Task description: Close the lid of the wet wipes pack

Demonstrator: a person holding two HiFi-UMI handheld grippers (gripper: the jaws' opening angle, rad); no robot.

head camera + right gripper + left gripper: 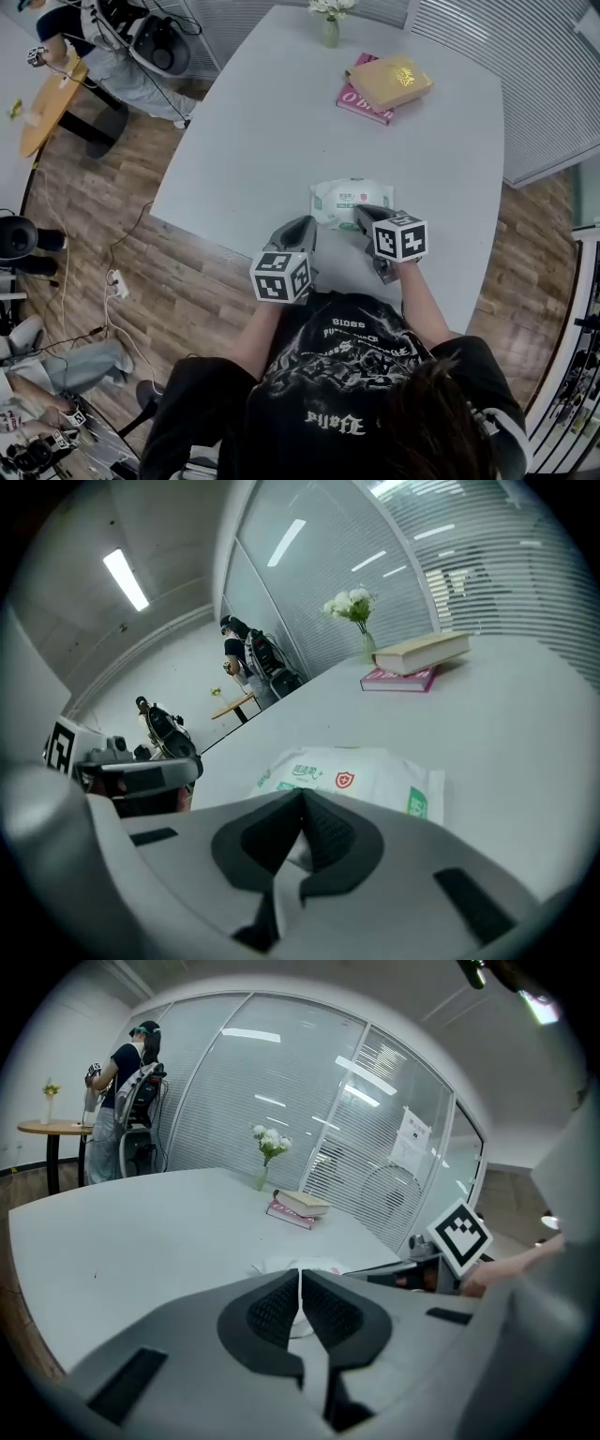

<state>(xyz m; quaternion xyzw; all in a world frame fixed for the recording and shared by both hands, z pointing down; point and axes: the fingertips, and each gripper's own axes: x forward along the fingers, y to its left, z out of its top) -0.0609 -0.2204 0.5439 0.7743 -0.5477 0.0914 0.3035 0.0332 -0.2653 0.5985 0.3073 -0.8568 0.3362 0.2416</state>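
The wet wipes pack (349, 201), white with green print, lies flat on the white table (281, 122) close to the near edge. My right gripper (360, 214) is shut, and its tips are over the pack's near right part. In the right gripper view the closed jaws (302, 797) cover the middle of the pack (361, 772), so the lid is hidden. My left gripper (305, 226) is also shut with nothing in it, just left of the pack and near its corner. The left gripper view shows those jaws (300, 1275) together in front of the pack (314, 1265).
A yellow book on a pink book (382, 86) and a small vase of flowers (330, 26) stand at the table's far side. A person (112, 42) works at a round wooden table (47, 103) at the back left. Blinds on glass walls run along the right.
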